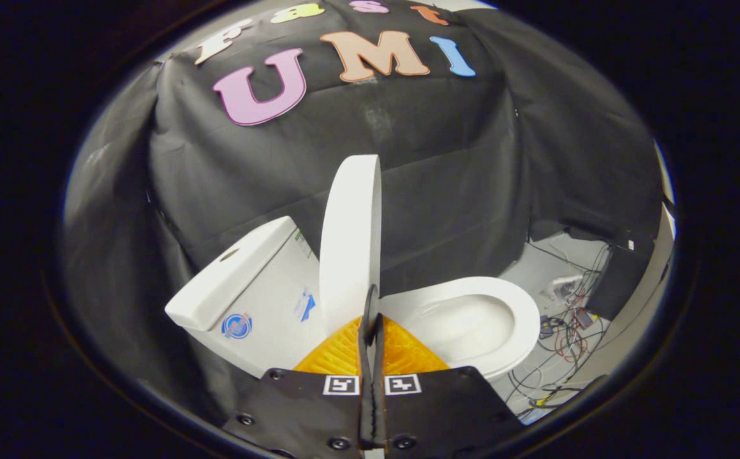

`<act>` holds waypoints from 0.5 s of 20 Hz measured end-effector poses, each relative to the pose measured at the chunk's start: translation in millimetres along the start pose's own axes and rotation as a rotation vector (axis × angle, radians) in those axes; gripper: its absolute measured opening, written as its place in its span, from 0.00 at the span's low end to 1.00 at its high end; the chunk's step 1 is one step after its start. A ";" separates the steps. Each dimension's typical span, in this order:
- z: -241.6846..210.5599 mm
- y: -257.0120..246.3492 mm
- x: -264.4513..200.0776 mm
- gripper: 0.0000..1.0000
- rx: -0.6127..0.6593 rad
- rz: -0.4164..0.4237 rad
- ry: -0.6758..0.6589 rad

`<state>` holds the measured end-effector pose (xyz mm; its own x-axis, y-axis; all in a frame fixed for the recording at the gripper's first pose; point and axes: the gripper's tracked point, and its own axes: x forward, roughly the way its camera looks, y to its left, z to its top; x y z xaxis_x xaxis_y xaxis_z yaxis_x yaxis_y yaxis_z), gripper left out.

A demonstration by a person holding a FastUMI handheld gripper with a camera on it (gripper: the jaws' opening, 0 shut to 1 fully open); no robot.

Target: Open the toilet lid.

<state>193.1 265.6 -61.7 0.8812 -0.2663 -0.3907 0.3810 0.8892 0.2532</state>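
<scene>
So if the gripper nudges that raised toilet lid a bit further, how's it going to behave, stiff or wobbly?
Probably stiff: the lid looks like one thick, rigid white slab. It stands about upright over the bowl, so a small push may tip it back toward the tank. Its smooth surface may let the closed fingers slide.

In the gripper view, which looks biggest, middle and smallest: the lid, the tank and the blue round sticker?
1. Tank and lid: they look about alike; the raised lid stands nearer the camera, just ahead of the shut gripper, so I won't rank them.
2. Blue round sticker on the tank: clearly smallest.
</scene>
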 end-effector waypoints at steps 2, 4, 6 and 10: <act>0.6 8.9 -1.0 0.00 -0.015 0.003 -0.006; 0.7 15.7 -0.4 0.00 -0.044 -0.002 -0.009; 2.5 21.8 -0.4 0.00 -0.073 -0.008 -0.009; 3.8 37.9 -0.3 0.00 -0.131 -0.019 -0.019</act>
<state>208.3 298.0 -48.6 0.8800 -0.2891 -0.3769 0.3586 0.9247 0.1279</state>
